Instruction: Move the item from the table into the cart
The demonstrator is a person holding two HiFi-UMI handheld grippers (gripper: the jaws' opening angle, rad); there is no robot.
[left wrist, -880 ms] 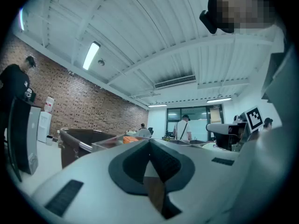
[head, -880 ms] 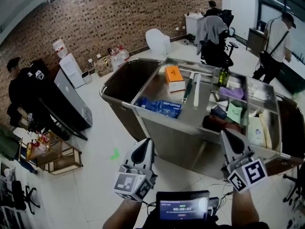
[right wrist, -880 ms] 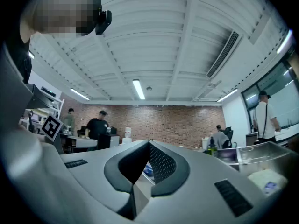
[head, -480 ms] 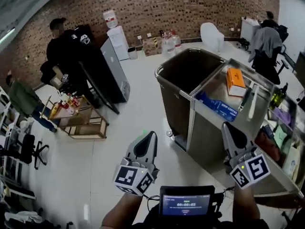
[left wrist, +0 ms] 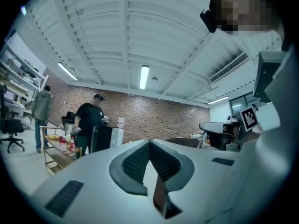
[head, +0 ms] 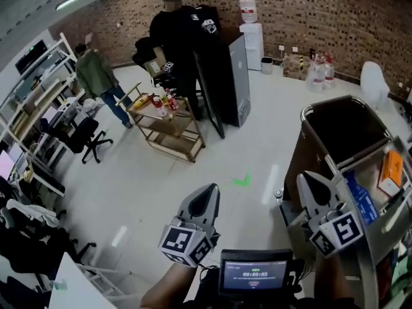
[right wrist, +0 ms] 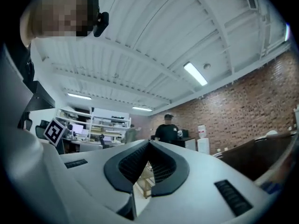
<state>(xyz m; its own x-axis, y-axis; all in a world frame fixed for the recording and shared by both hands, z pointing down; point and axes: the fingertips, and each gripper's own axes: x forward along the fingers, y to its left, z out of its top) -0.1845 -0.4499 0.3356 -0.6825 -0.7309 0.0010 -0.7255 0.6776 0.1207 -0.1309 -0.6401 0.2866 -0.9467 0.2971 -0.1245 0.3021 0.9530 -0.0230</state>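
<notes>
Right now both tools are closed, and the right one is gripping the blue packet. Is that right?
Not quite. The left tool and the right tool are both closed, but the right one grips nothing: the right gripper view shows its jaws together with nothing between them. The head view shows the blue packet lying in the cart.

light: bright ceiling strips [left wrist: 144,76] | floor [head: 193,192]: glare streaks | edges: fisheye-bent
</notes>
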